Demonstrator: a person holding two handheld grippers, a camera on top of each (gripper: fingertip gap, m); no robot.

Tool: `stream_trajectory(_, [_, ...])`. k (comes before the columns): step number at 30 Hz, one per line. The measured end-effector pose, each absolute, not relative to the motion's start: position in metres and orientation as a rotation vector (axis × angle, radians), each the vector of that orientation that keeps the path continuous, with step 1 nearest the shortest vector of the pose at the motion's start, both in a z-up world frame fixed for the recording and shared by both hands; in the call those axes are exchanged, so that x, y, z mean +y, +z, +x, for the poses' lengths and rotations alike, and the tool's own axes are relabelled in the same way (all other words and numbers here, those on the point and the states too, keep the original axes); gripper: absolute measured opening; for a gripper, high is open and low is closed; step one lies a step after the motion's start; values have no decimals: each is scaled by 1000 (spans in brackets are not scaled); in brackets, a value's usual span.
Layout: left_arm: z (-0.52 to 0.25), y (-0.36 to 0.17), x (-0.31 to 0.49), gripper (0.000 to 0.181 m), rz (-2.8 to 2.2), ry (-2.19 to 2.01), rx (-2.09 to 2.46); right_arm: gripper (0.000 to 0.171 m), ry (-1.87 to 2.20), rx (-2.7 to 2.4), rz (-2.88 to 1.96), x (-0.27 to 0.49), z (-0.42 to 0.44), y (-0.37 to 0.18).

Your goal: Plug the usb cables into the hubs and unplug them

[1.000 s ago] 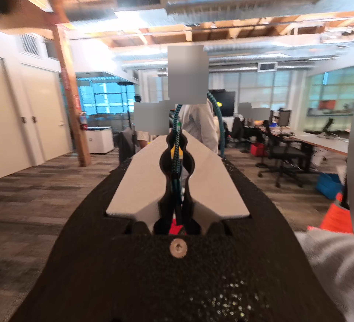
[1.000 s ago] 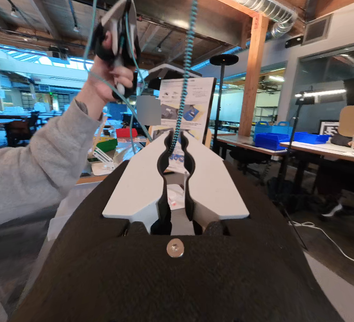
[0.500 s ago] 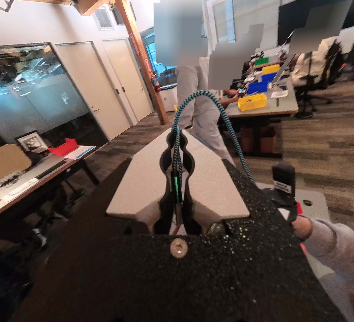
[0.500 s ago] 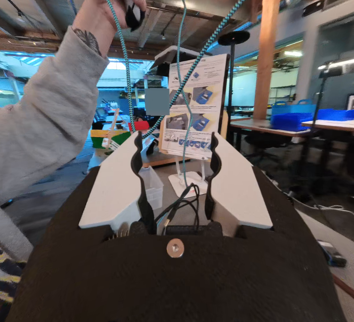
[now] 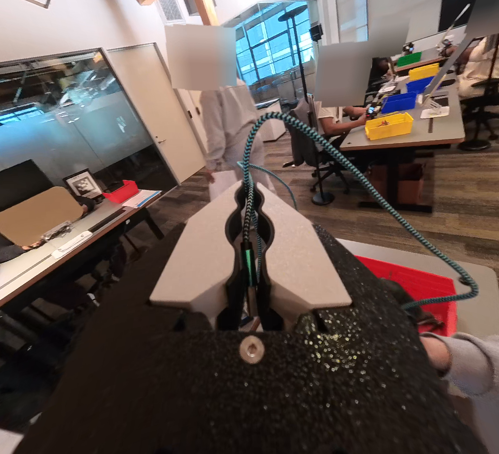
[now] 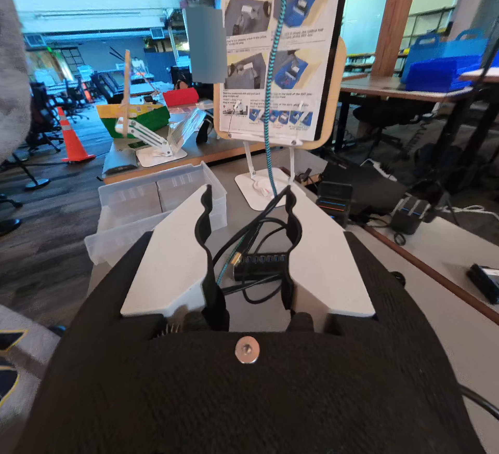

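Note:
My left gripper (image 5: 249, 188) is shut on a teal-and-black braided USB cable (image 5: 351, 168); its green-striped plug (image 5: 248, 265) lies between the pads. The cable arcs up and right, then loops down over a red tray (image 5: 421, 287). My right gripper (image 6: 247, 192) is open and empty, above the grey table (image 6: 432, 260). Below it lies a black USB hub (image 6: 260, 265) with black wires coiled around it. A gold-tipped end of the braided cable (image 6: 236, 260) rests beside the hub's left end. The cable (image 6: 272, 90) also hangs down in front of an instruction board.
An instruction board on a white stand (image 6: 275, 49) rises behind the hub. A clear plastic bin (image 6: 159, 198) sits at left. Black chargers and boxes (image 6: 334, 203) stand at right. An orange cone (image 6: 71, 138) is on the floor. People sit and stand at desks with coloured bins (image 5: 388, 125). Some 35 cm of space lies between my two pairs of fingers. The right tips stand about 30 cm off the black USB hub (image 6: 260, 265).
The right gripper opened, let go of the cable and tilted down toward the hub on the table. The left gripper swung down from the ceiling view, still holding the cable.

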State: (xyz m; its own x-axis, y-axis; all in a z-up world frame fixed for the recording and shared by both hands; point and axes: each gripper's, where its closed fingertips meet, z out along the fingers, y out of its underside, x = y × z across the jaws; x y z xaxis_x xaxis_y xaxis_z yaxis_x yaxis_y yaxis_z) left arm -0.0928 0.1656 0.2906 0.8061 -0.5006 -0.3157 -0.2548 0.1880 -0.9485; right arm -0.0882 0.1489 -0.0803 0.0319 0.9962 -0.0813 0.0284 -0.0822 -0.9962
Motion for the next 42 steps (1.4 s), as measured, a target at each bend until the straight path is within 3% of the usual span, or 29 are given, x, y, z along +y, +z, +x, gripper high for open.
stream_trajectory(1, [-88,288,165,2,-1403,-208,674,53,1226,-1185,-1334,151,-99,-84])
stream_trajectory(4, [-81,283,162,2,-1409,-230,696,47,1175,-1264,-1392,157,-131,-95])
stream_trajectory(5, [-81,282,161,2,-1413,-225,701,38,1153,-1300,-1404,157,-139,-99])
stream_trajectory(7, [-85,279,159,2,-1423,-195,706,0,1085,-1360,-1431,160,-148,-108])
stream_trajectory(10, [-103,273,151,2,-1434,-141,697,0,905,-1365,-1420,176,-140,-105])
stream_trajectory(14, [-126,246,129,2,-1423,-119,702,0,916,-1116,-1261,192,-105,-34])
stream_trajectory(17, [-137,202,116,2,-1445,-123,734,0,832,-1230,-1325,198,-104,-42])
stream_trajectory(21, [-149,131,108,2,-1522,-186,758,0,910,-1194,-1201,179,-87,16])
stream_trajectory(26, [-116,56,85,1,-1509,-622,969,0,909,-1234,-1129,167,-78,53])
stream_trajectory(35, [-75,37,80,2,-1196,-898,1007,0,1075,-1420,-1074,129,-85,40])
stream_trajectory(42, [-82,22,98,2,-1299,-759,933,0,1176,-1586,-995,104,-77,14])
